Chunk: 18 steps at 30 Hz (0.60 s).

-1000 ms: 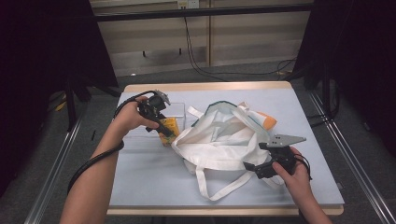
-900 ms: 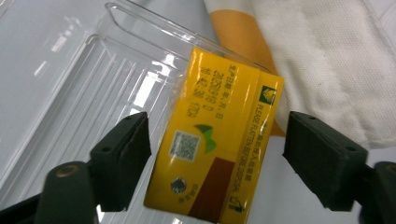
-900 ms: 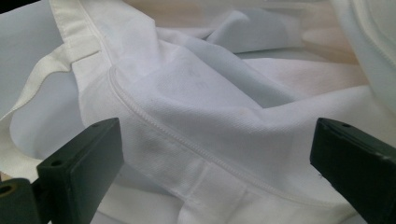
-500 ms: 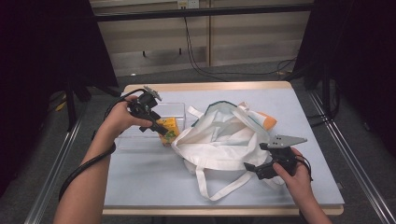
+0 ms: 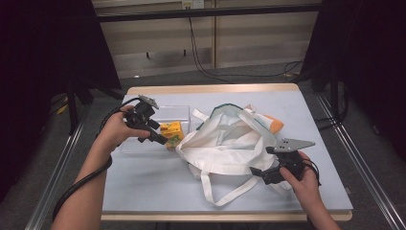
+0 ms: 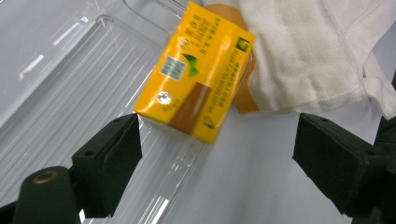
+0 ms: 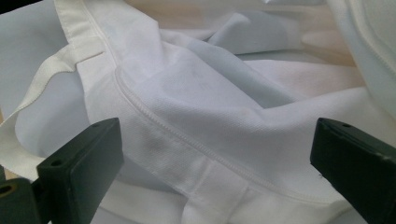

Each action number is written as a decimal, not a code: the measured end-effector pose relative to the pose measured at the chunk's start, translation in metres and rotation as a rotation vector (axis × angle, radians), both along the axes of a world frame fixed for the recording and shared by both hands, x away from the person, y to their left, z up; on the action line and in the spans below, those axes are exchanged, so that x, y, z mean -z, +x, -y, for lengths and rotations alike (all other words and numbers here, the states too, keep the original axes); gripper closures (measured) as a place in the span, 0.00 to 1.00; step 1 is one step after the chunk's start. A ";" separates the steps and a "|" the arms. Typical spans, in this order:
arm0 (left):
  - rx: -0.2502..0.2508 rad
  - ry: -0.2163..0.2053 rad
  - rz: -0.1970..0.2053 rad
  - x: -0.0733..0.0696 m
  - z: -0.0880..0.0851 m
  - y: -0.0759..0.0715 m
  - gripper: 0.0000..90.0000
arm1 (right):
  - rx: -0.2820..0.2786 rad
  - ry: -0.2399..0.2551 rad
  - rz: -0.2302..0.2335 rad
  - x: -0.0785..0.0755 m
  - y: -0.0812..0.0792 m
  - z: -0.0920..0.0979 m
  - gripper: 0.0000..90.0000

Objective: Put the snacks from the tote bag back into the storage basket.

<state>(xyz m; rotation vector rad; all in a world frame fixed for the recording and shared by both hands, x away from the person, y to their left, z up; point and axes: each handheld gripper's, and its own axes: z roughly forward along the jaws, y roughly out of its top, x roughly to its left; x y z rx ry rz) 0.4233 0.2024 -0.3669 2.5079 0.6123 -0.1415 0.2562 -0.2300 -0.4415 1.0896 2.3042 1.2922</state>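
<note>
yellow juice carton [image 6: 196, 74] lies on the edge of a clear plastic tray [image 6: 70, 88], one end against the white cloth bag [image 5: 230, 143]. i read my left gripper [image 5: 160, 139] as open: its jaws have just been opening, and in the left gripper view the carton sits just ahead of them, one corner near a pad but not pressed by either. my right gripper [image 5: 261, 173] is at the near right side of the bag; in the right gripper view its jaws stand wide apart with bag fabric [image 7: 210, 130] lying between them, not pinched. an orange item [image 5: 273, 123] shows at the far side of the bag. everything rests on the pale blue table [image 5: 153, 187].
</note>
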 end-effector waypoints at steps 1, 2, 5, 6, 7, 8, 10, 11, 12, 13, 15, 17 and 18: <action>0.001 0.001 0.003 0.000 -0.001 -0.001 0.17 | 0.000 -0.001 0.000 0.000 0.000 0.000 0.03; 0.026 0.013 0.014 -0.001 -0.004 0.000 0.17 | 0.001 0.000 -0.001 0.000 0.000 0.000 0.03; -0.023 -0.017 0.017 0.000 -0.007 -0.006 0.15 | 0.003 -0.003 0.000 0.000 0.000 0.001 0.03; -0.020 -0.017 0.020 0.000 -0.008 -0.007 0.15 | 0.003 -0.002 0.000 -0.001 0.000 0.002 0.03; -0.019 -0.010 0.024 0.000 -0.010 -0.008 0.15 | 0.003 -0.003 0.000 -0.001 0.000 0.002 0.03; -0.024 -0.009 0.023 0.001 -0.011 -0.009 0.15 | 0.003 -0.005 0.002 -0.002 0.000 0.002 0.03; -0.038 -0.030 0.027 0.002 -0.012 -0.012 0.14 | 0.002 -0.005 0.004 -0.002 -0.001 0.002 0.03; -0.033 -0.021 0.032 0.001 -0.014 -0.014 0.14 | 0.002 -0.006 0.004 -0.002 -0.001 0.003 0.03; -0.040 -0.027 0.038 0.002 -0.015 -0.016 0.13 | 0.002 -0.007 0.005 -0.003 -0.001 0.003 0.03; -0.033 -0.022 0.041 0.002 -0.016 -0.016 0.13 | 0.000 -0.006 0.005 -0.003 -0.002 0.003 0.03; -0.046 -0.032 0.048 0.004 -0.017 -0.019 0.13 | 0.004 -0.010 0.006 -0.003 -0.002 0.004 0.03; -0.070 -0.040 0.052 0.006 -0.017 -0.023 0.12 | 0.001 -0.008 0.006 -0.004 -0.002 0.005 0.03; -0.072 -0.038 0.049 0.007 -0.017 -0.025 0.12 | 0.004 -0.009 0.006 -0.004 -0.003 0.006 0.03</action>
